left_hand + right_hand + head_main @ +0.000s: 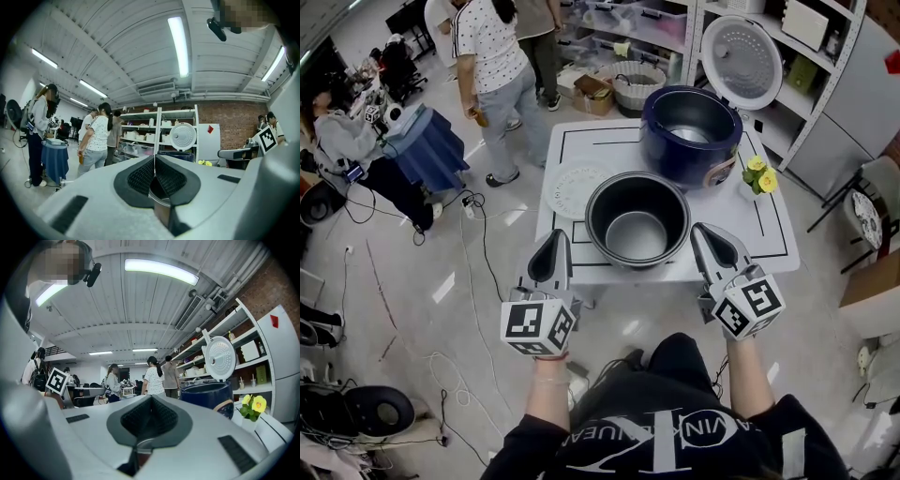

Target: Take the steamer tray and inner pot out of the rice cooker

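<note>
The dark inner pot (637, 221) stands empty on the white table (773, 239), near its front edge. Left of it lies the white round steamer tray (574, 187), flat on the table. Behind them is the navy rice cooker (690, 131) with its lid (742, 61) swung up; the cooker (208, 397) also shows in the right gripper view. My left gripper (555, 238) hangs just left of the pot and my right gripper (701, 232) just right of it. Both are shut, empty and apart from the pot.
A small vase of yellow flowers (759, 175) stands at the table's right, beside the cooker. Shelves (806, 56) with boxes run behind the table. People (492, 66) stand at the back left by a blue-draped stand (427, 145). Cables (478, 234) cross the floor on the left.
</note>
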`<control>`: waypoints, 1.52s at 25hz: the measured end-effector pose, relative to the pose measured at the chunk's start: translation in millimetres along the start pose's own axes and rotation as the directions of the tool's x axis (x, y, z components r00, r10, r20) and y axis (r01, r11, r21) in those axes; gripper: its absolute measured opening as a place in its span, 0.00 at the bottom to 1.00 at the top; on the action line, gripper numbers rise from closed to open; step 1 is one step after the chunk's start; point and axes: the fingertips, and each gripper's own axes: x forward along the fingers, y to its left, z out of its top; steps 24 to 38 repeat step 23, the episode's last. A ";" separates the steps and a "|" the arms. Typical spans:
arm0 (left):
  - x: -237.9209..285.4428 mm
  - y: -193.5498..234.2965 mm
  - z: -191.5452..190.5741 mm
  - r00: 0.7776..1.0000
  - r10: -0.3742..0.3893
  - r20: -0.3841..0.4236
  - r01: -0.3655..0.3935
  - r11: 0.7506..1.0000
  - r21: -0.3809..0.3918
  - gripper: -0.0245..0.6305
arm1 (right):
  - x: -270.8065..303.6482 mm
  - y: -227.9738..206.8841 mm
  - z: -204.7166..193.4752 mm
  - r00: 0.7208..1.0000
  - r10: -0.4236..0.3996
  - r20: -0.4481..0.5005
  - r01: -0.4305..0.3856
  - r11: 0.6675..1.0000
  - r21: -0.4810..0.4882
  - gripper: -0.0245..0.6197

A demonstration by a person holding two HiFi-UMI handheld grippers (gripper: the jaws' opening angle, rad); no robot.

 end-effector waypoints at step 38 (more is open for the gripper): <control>-1.2 4.7 -3.2 1.000 0.010 -0.016 -0.010 1.000 -0.002 0.06 | 3.8 -1.1 -10.8 1.000 0.001 -0.013 -0.001 1.000 0.027 0.04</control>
